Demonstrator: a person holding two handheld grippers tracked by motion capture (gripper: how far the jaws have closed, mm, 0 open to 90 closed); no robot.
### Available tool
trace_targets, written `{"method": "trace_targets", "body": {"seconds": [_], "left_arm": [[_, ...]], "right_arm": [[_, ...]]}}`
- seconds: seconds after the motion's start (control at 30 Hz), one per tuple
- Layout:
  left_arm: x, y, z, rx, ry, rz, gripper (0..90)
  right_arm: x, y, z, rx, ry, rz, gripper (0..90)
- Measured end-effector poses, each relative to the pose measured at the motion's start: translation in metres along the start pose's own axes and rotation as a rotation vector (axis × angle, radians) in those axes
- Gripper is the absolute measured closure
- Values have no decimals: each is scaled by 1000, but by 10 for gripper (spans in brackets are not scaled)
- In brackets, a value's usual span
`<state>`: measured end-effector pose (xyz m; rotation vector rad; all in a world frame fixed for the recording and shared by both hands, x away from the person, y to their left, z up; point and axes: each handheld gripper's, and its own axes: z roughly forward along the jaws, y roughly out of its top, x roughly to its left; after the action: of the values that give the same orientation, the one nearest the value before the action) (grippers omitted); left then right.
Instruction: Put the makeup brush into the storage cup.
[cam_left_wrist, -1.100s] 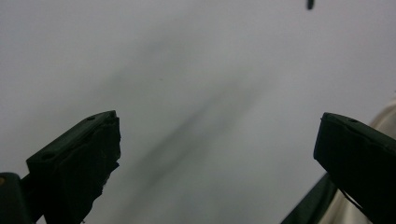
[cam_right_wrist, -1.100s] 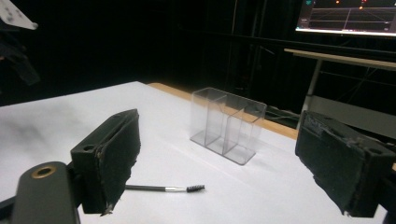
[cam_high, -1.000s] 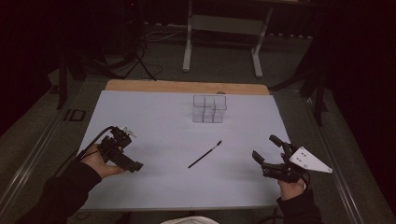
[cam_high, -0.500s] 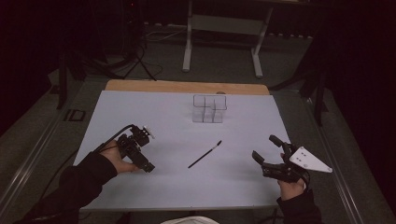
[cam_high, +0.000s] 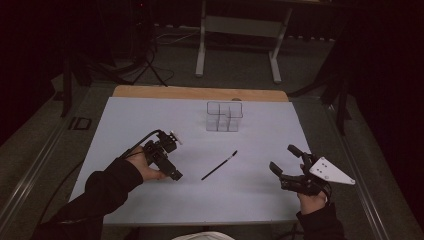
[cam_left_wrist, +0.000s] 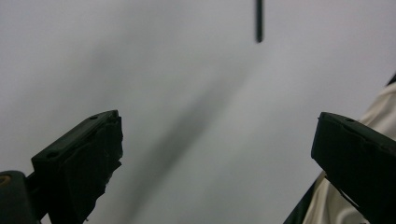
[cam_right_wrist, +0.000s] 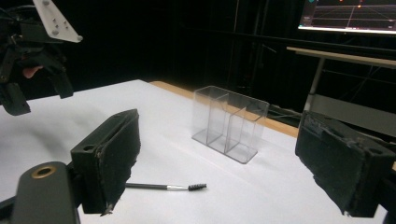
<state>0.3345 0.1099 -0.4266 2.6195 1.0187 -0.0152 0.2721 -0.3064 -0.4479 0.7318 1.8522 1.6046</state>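
Hovering wide-jawed, the left gripper (cam_high: 169, 167) hangs just left of the thin black brush (cam_high: 219, 165); the right gripper (cam_high: 286, 162) waits open, empty.

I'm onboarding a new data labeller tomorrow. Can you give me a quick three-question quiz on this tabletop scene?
1. True or false: the slim black brush lies flat on the white table, outside the clear organizer.
2. Which gripper is nearer the brush's plain handle end: left gripper or right gripper?
3. How do the jaws of both grippers stand?

Key: 1. True. 2. Left gripper. 3. Open, holding nothing.
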Motion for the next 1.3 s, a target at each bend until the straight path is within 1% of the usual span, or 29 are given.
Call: {"method": "trace_targets", "body": {"seconds": [0.03,0.07,0.1,0.17,0.2,0.23,0.3,0.33,0.37,0.43,0.47,0.5,0.67,0.7,0.77,0.8,0.87,0.9,0.97,1.07,1.13,1.23,1.27,1.3], "left_arm": [[-1,2,1,3,-7,7,29],[-2,4,1,-5,-2,7,29],[-4,6,3,0,-1,15,34],[-5,9,5,-10,-5,11,35],[-6,11,7,0,-12,20,35],[-7,13,8,-7,-6,17,35],[-7,16,10,-2,-14,20,35],[-7,18,10,-12,-8,20,35],[-7,20,11,-11,-19,25,36],[-9,23,11,-21,-15,27,36],[-9,25,12,-19,-24,30,41],[-9,27,12,-27,-25,27,42],[-12,37,18,-15,-33,36,42],[-13,39,20,-14,-40,39,42],[-15,44,23,-10,-33,45,46],[-16,46,24,-4,-44,49,46],[-18,50,27,-1,-35,56,46],[-18,52,28,2,-42,62,46],[-20,56,30,9,-42,66,50],[-20,62,33,9,-49,63,62],[-21,65,35,7,-42,60,63],[-22,69,37,-16,-48,54,90],[-21,71,38,-13,-51,63,96],[-21,72,39,-14,-50,62,98]], "right_arm": [[0,0,0,2,-1,-2,138],[0,0,0,2,0,-2,138],[0,0,0,1,2,-1,138],[1,0,0,2,1,-4,138],[1,0,0,1,2,-3,138],[1,0,0,1,2,-3,138],[1,0,0,1,-2,-6,138],[0,0,0,-7,1,-1,138],[0,0,0,-8,1,-1,138],[0,0,0,-4,1,-5,138],[0,0,0,-3,2,-3,138],[1,0,1,0,0,-6,138],[1,0,1,-1,3,-6,138],[1,0,1,-1,2,-6,138],[1,0,0,-2,3,-6,138],[1,0,0,-2,2,-7,138],[1,0,1,-2,5,-8,138],[1,0,1,-1,4,-9,138],[1,0,1,-2,5,-8,138],[1,0,1,-1,5,-7,138],[1,0,1,-1,3,-7,138],[1,0,1,-1,3,-11,139],[1,0,1,-1,2,-14,139],[1,0,1,-1,3,-11,138]]}}
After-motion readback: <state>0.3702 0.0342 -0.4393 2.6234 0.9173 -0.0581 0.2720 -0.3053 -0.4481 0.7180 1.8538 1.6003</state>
